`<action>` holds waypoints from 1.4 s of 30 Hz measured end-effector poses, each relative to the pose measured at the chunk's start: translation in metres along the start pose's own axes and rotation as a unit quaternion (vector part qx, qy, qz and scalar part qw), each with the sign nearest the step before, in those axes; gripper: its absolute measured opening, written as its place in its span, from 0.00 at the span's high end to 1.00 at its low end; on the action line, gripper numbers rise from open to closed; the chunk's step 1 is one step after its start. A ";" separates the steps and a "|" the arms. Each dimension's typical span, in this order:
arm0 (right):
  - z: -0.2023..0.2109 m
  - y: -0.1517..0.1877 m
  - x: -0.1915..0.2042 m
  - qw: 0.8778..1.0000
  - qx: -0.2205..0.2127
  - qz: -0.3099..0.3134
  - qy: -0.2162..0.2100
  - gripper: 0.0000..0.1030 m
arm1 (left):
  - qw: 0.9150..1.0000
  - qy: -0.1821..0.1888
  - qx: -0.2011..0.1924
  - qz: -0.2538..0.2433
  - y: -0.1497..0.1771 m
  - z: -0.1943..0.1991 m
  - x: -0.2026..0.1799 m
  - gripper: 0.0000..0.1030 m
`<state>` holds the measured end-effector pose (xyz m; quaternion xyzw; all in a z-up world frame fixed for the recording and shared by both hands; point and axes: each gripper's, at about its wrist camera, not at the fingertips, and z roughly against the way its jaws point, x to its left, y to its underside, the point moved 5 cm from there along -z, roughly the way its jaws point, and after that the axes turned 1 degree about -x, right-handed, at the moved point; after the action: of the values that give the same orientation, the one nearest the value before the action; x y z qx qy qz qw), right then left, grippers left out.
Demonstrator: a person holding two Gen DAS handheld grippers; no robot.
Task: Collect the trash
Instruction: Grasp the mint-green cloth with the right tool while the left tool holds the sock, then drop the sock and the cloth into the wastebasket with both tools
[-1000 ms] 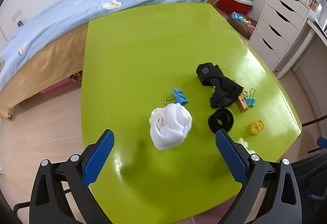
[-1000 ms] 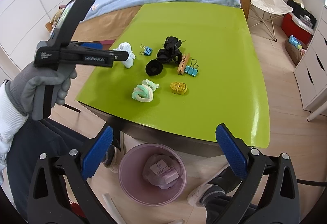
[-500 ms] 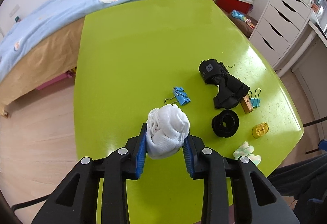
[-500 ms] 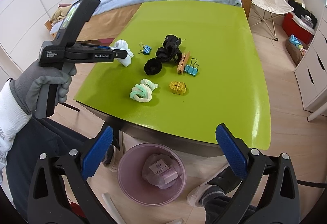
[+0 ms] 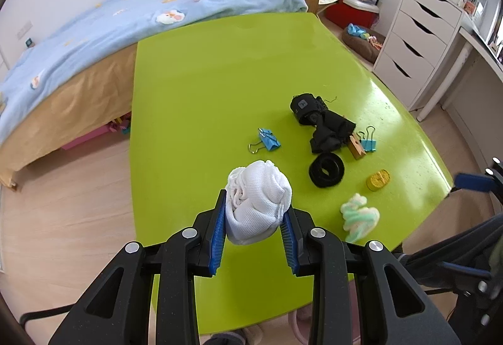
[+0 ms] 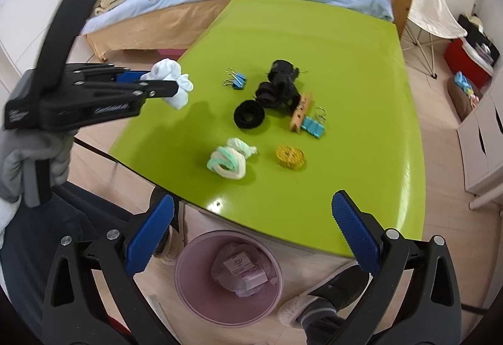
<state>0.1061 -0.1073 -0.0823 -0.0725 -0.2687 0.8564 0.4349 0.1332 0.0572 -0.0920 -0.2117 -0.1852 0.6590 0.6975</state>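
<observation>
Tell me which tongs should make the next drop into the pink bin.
Left. The left tongs already clamp the white wad, lifted off the green table. The right tongs are open and empty, above the pink bin.

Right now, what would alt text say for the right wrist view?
The left gripper holds a white cloth wad above a green table scattered with clips and cloth bundles. The open right gripper hovers over a pink bin below.

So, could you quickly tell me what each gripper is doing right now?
Left gripper: closed on the white cloth ball.
Right gripper: open, holding nothing.
</observation>
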 end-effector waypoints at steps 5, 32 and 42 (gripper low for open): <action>-0.020 -0.011 0.009 1.000 0.016 0.016 0.003 0.04 | 1.000 0.006 -0.008 0.010 0.008 0.012 0.004 0.70; -0.062 -0.019 0.020 0.998 0.049 0.030 0.014 0.71 | 0.999 0.029 -0.015 0.020 0.031 0.025 0.002 0.70; -0.012 -0.006 0.017 1.000 0.009 0.021 0.005 0.71 | 0.999 0.039 -0.019 0.004 0.043 0.037 -0.028 0.70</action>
<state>0.1037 -0.0864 -0.0874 -0.0782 -0.2572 0.8673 0.4189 0.0753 0.0329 -0.0831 -0.2515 -0.1697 0.6491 0.6976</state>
